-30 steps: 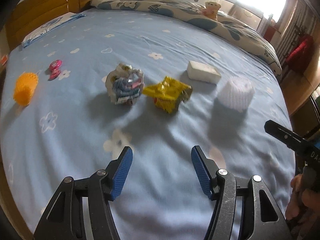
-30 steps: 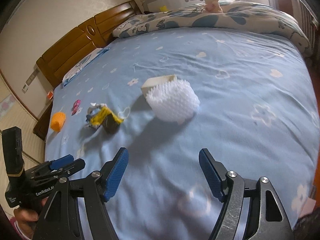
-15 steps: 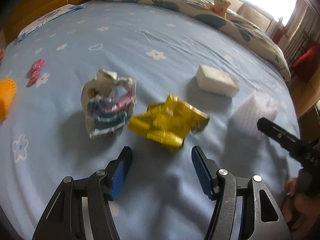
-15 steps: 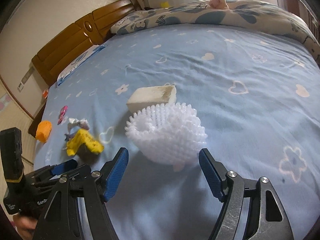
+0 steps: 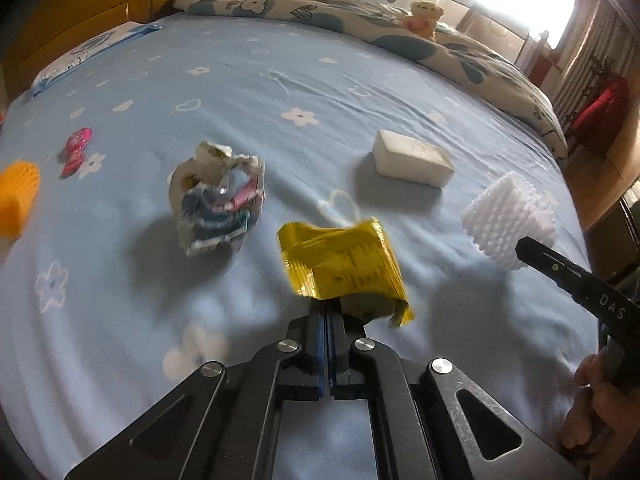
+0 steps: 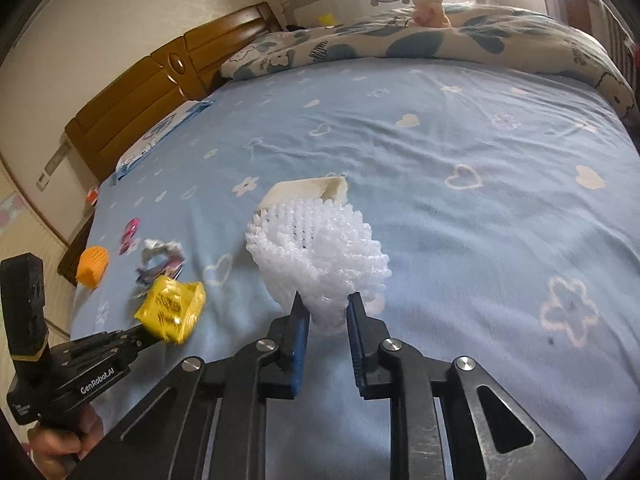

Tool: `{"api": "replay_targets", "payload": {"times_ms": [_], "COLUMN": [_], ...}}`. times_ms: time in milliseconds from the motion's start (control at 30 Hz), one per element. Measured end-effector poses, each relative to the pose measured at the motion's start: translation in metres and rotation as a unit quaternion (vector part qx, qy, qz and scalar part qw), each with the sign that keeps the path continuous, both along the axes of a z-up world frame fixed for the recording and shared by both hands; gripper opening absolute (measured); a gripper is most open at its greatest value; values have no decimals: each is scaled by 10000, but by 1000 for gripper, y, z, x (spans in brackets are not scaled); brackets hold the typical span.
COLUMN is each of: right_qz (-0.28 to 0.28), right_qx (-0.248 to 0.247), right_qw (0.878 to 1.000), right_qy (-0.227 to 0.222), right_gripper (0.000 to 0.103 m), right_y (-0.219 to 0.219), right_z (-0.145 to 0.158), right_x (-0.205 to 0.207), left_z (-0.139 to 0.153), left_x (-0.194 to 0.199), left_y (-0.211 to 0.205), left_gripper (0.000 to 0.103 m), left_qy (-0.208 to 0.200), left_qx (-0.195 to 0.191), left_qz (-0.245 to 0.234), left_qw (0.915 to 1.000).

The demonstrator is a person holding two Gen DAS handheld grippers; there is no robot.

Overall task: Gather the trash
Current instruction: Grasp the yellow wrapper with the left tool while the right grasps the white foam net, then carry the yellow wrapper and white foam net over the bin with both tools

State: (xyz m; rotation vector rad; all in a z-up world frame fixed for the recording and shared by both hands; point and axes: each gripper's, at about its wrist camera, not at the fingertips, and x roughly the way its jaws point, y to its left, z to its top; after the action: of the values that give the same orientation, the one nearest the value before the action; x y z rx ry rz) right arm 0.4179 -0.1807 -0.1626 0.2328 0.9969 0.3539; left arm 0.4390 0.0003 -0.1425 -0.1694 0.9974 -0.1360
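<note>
My left gripper (image 5: 326, 312) is shut on a crumpled yellow wrapper (image 5: 344, 264), which stands up off the blue bed sheet (image 5: 280, 92). In the right wrist view the same wrapper (image 6: 172, 310) hangs at the left gripper's tip. My right gripper (image 6: 326, 308) is closing its jaws on a white foam net sleeve (image 6: 320, 256), whose lower end is squeezed between the blue pads. A crumpled white, blue and pink wrapper (image 5: 218, 200) lies on the sheet to the left of the yellow one.
A white block (image 5: 412, 158) lies just behind the foam net. An orange foam net (image 5: 16, 196) and a pink item (image 5: 76, 148) sit at the left edge. A folded quilt (image 5: 460, 52) with a teddy bear (image 5: 424, 18) lies at the back, beside a wooden headboard (image 6: 140, 88).
Both grippers moved forward and down, then shut: the left on the yellow wrapper, the right on the white foam net. The yellow wrapper now stands lifted at the left fingertips.
</note>
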Motion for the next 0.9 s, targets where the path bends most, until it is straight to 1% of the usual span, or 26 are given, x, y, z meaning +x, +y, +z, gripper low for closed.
{"api": "replay_targets", "payload": {"times_ms": [167,300,567,733,900], "right_qz": [-14,-82,-422,-664,-954], "right_qx": [98,178,276,277,147], "right_qw": [9999,9997,9985,9970,9948], "right_qy": [-55,-121,-226,-286,-339], "right_gripper": [18,18,18,18,18], "right_y": [-10,-22,-62,-89,-120], "right_z": [19,35,66,79,86], "right_x": [-38,-74,-150,-187,-223], "left_z": [16,32,58,70,79], "left_x": [-32,-62,-122,-158,-177], "left_y": [-2,-11,-47,-74,-103], "left_gripper": [0,0,0,0,0], "left_qy": [-83,-136,-157,-156,-171], "left_qx": [-101,-158,-270,-290,-283], "left_qz": [-116,-319,-825,-1203,-1553], "left_qw": [9998,9993,9961,9922,9873]}}
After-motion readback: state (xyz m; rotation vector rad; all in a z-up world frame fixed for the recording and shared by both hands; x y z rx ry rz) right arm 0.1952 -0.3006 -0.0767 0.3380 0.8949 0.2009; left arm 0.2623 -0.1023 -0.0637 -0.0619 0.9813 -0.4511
